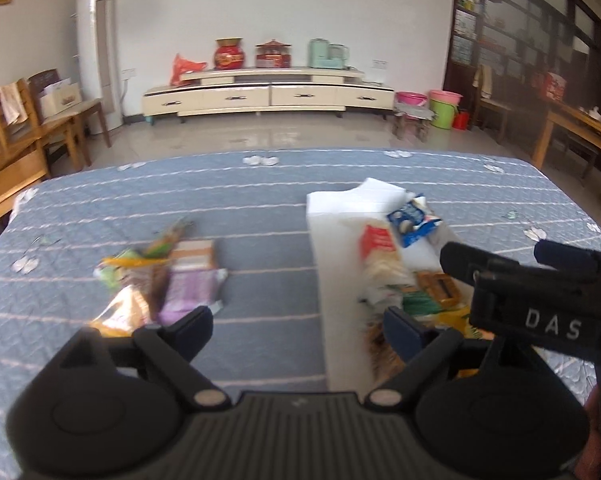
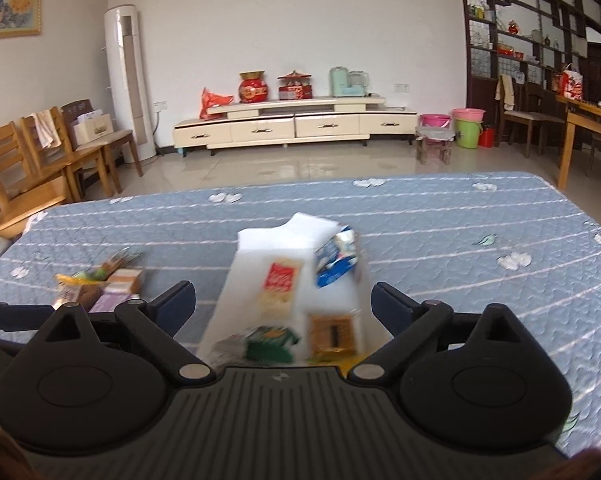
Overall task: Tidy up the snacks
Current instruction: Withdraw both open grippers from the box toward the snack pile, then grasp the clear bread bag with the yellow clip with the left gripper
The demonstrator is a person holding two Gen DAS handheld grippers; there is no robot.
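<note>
While both tools hover w/ jaws spread wide, nothing held, the left gripper point(image 1: 298, 330) has the loose snack pile point(image 1: 160, 280) ahead-left; the right gripper point(image 2: 283, 304) sits over the white tray point(image 2: 256, 240) w/ snack packets point(image 2: 280, 286) directly between its fingers.

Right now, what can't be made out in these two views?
- Snack labels: motion-blurred in both views, so the loose pile and the packets in the white tray are unreadable.
- Tray's near end: hidden behind the right tool in the right view.
- Tray's right side: covered by that tool's body in the left view.
</note>
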